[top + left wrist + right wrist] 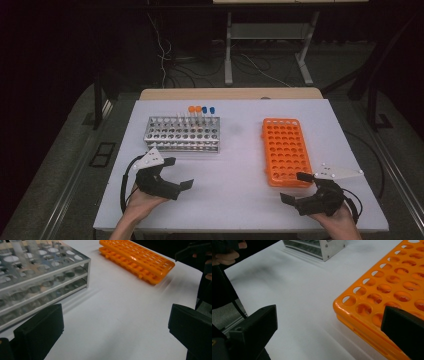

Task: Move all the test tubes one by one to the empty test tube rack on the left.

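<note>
A white table [240, 165] took up the middle, with a pale wooden strip [230, 93] along its far edge. Beyond it, on the dark grey floor [65, 145], loose cables [167, 57] trailed beside the legs of a light metal stand [228, 50].

Two racks stand on one table [240, 200]: one metal rack [183, 134] and one orange rack [286, 151]. The metal rack holds four capped tubes, two with orange caps [195, 108] and two with blue caps [208, 109]. Two grippers, left [181, 173] and right [295, 188].
</note>
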